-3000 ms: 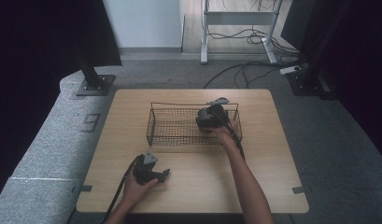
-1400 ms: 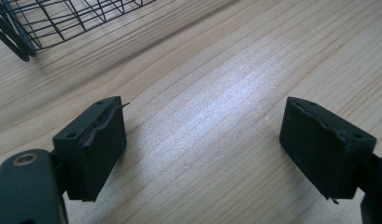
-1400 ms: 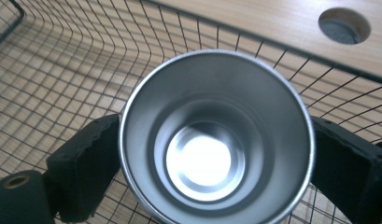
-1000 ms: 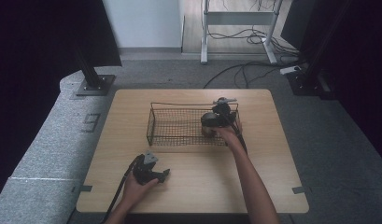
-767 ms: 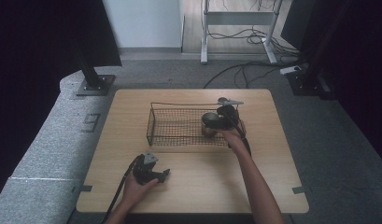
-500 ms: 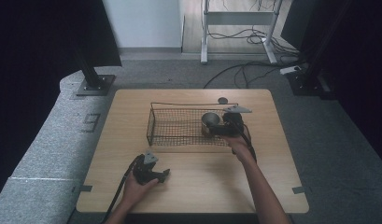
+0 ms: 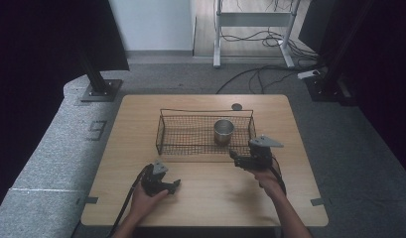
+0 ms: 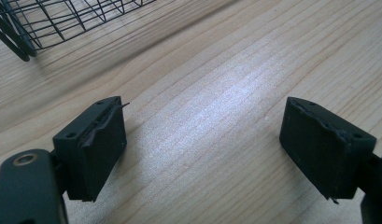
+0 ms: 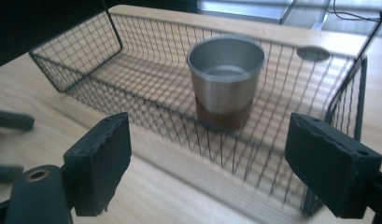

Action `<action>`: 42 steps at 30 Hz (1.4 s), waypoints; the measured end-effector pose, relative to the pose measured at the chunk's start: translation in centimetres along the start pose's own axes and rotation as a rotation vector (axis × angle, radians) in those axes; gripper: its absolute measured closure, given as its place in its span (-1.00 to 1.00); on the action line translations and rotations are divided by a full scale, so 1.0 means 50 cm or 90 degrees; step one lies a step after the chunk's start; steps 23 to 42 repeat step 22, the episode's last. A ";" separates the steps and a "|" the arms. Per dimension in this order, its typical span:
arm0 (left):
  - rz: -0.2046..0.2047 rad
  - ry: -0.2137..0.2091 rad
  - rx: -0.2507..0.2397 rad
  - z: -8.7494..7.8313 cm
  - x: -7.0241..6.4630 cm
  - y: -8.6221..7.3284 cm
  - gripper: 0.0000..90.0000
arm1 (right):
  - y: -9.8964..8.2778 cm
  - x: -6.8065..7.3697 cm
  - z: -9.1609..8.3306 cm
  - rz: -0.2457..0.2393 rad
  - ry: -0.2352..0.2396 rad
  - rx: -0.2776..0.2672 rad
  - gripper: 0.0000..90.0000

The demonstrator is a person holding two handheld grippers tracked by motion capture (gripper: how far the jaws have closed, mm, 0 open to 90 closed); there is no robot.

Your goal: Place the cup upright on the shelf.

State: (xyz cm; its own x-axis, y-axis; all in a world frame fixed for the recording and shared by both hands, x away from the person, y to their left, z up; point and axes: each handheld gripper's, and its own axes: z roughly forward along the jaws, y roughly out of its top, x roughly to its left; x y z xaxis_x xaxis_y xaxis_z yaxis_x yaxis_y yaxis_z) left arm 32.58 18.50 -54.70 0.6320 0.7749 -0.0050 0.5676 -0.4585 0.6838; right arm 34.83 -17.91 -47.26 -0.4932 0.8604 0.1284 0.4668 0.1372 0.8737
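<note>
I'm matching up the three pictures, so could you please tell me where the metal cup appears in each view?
High view: the cup stands upright in the wire basket, right of its middle, beyond the right gripper.
Left gripper view: the cup is not in it; a basket corner sits top left.
Right gripper view: the cup is upper centre, behind the basket's near wall.
Shared landmark: the basket.

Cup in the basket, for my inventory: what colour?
Silver metal cup, brown band at its base; clearest in the right gripper view.
</note>
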 end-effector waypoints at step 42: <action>0.000 0.001 0.000 0.000 0.000 0.000 -0.68 | -0.120 -0.016 -0.037 0.022 -0.001 0.005 -0.57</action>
